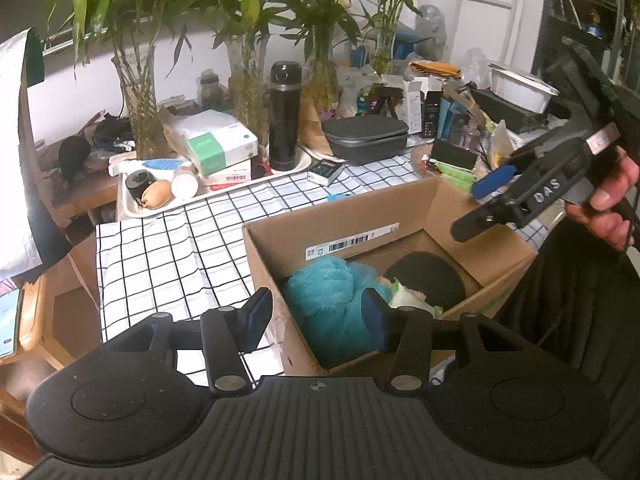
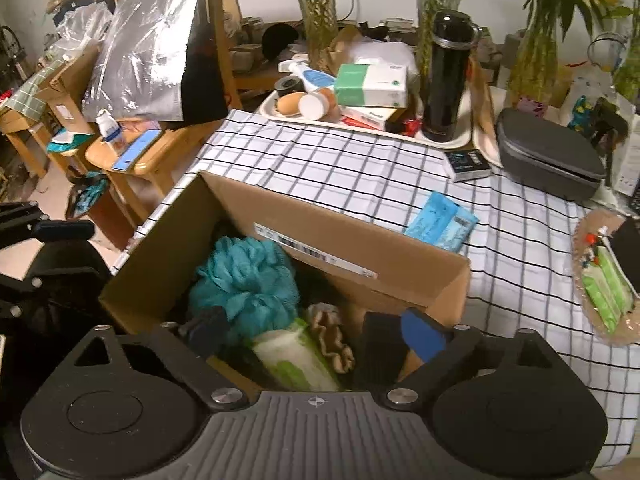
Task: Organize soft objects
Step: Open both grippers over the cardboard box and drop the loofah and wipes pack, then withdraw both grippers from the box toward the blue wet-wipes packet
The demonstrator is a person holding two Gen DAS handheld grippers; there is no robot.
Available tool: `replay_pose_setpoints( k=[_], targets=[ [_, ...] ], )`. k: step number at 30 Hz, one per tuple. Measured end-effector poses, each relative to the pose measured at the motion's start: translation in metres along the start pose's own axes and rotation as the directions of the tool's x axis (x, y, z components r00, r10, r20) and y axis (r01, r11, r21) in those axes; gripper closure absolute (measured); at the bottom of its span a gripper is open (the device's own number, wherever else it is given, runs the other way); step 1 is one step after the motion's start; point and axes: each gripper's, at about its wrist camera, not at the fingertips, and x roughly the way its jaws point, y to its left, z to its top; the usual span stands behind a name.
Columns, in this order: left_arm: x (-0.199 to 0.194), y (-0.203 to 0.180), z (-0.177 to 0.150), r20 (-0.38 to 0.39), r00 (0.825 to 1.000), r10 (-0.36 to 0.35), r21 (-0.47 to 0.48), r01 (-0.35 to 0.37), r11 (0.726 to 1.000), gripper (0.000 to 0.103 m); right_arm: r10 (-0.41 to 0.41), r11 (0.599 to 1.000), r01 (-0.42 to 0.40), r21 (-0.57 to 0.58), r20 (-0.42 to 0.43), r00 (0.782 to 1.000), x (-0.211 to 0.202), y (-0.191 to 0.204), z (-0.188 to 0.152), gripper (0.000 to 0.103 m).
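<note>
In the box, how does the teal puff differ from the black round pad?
The teal puff is fluffy, ruffled mesh and bulky; the black round pad is smooth, dark and flat. The puff sits on the left side of the cardboard box, the pad on the right. Both lie inside it.

White raised letters reading "DAS" stand on the black body of the right gripper point(image 1: 490, 196), seen in the left wrist view. A white shipping label point(image 1: 352, 242) with a printed barcode is stuck on the inner wall of the cardboard box point(image 1: 404, 208); its small print is too fine to read. A barcode also shows on the pink-and-white flat carton point(image 1: 230, 176) under the green-and-white tissue pack point(image 1: 222, 146), digits illegible. The small dark box point(image 2: 468, 165) carries lettering, unreadable.
</note>
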Motion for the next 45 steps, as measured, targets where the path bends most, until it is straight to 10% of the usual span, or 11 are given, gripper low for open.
replay_pose_setpoints(
  k=[11, 45],
  targets=[
    [0.011, 0.003, 0.003, -0.021, 1.000, 0.015, -0.002, -0.015, 1.000, 0.055, -0.125, 0.992, 0.125, -0.001, 0.035, 0.992, -0.012, -0.011, -0.028, 0.000],
    [0.034, 0.013, 0.012, -0.013, 1.000, 0.018, -0.039, -0.018, 0.999, 0.055, -0.150, 0.986, 0.144, 0.087, 0.069, 0.986, -0.005, -0.049, -0.037, 0.000]
  ],
)
